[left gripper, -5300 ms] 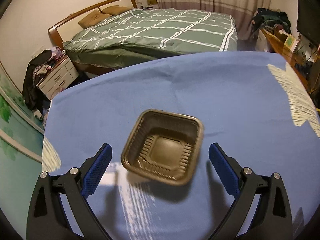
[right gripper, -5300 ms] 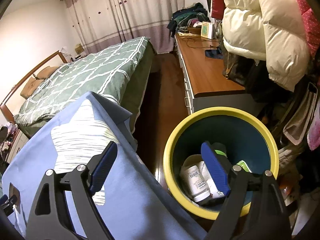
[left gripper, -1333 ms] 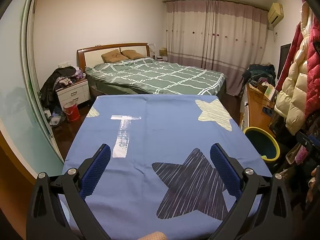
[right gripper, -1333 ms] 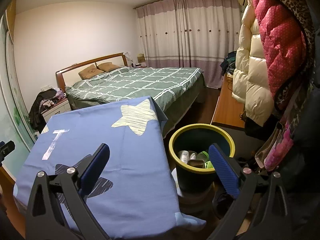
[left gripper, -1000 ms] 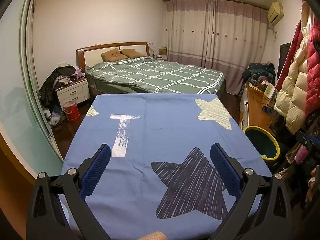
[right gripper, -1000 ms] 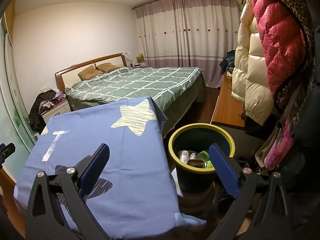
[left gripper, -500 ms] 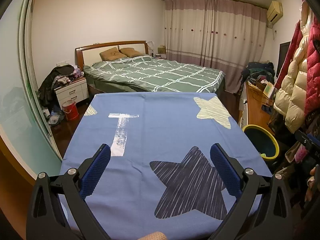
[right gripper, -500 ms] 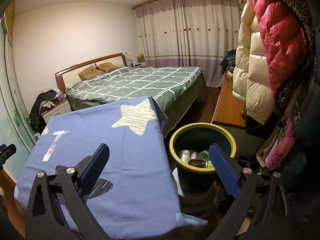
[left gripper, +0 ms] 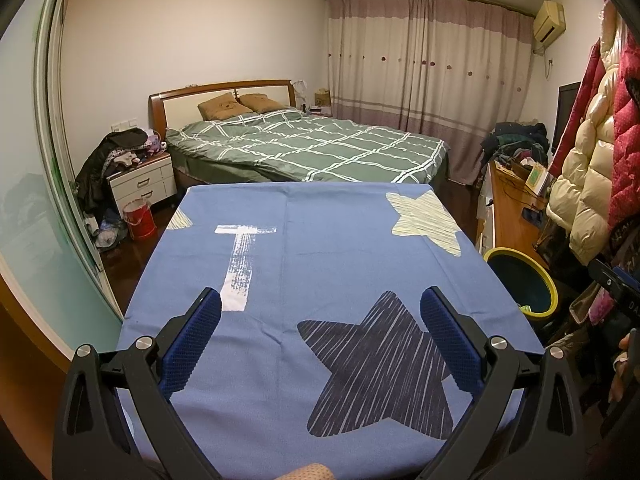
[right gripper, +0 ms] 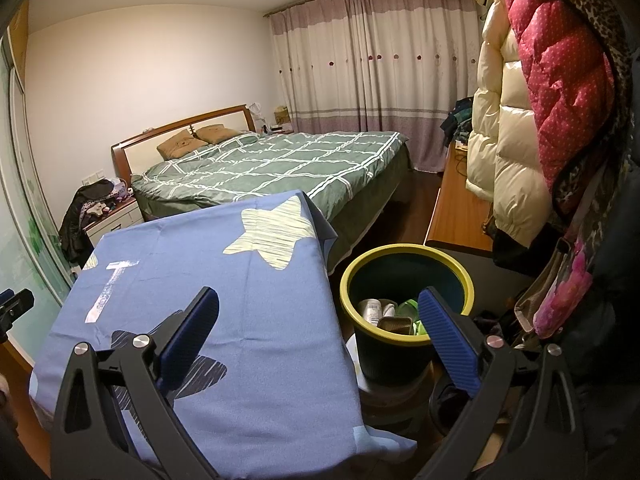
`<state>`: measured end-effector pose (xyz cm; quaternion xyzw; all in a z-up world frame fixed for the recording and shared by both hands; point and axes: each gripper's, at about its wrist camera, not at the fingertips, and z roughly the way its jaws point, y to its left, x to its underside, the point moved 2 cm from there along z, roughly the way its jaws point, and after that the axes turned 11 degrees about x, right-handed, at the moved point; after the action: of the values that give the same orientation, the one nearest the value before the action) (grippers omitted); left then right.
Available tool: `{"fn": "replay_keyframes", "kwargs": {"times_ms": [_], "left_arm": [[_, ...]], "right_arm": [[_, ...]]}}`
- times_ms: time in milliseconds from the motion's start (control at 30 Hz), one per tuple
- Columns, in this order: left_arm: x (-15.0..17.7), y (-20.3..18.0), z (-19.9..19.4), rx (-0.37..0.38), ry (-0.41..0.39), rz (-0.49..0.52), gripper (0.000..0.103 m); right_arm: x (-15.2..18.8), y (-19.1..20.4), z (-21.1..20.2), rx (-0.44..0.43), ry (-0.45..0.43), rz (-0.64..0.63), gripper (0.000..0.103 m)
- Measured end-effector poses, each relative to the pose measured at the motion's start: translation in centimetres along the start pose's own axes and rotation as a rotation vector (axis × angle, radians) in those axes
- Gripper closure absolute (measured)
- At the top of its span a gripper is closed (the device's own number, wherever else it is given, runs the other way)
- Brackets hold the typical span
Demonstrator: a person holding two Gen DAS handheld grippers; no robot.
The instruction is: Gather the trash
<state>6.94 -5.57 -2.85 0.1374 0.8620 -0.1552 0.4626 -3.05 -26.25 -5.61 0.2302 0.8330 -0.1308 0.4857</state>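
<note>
- My left gripper [left gripper: 320, 332] is spread wide and holds nothing; it hangs above the near edge of the table [left gripper: 328, 240], which is covered with a blue cloth with stars.
- My right gripper [right gripper: 318, 324] is also spread wide and empty, above the near right corner of the same table.
- A few seconds ago a dark plastic tray was lying on the cloth between my left fingers. Now the cloth is bare in both views, from the near edge to the far edge.
- The bin [right gripper: 404, 280] with the yellow rim stands on the floor just beside the right edge of the table. Inside it I see a brown tray [right gripper: 396, 324], a white bottle and something green.
- In the last second both views are almost the same, so I think the hands are only pulled back and waiting.
- My judgement: the table holds no more trash, so the task looks finished, or I must search somewhere else in the room.
</note>
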Motion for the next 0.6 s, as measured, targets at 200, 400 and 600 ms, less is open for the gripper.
{"fn": "replay_keyframes", "kwargs": {"times_ms": [200,400,600], "left_arm": [[0.00,0.00,0.01,0.000,0.001,0.000,0.005],[-0.02,-0.01,0.00,-0.001,0.001,0.001,0.005],[0.02,0.04,0.12,0.000,0.002,0.001,0.005]], "right_arm": [[-0.02,-0.02,0.00,-0.001,0.002,0.000,0.008],[-0.04,0.00,-0.01,-0.001,0.002,0.001,0.008],[-0.09,-0.02,0.02,-0.001,0.003,0.000,0.008]]}}
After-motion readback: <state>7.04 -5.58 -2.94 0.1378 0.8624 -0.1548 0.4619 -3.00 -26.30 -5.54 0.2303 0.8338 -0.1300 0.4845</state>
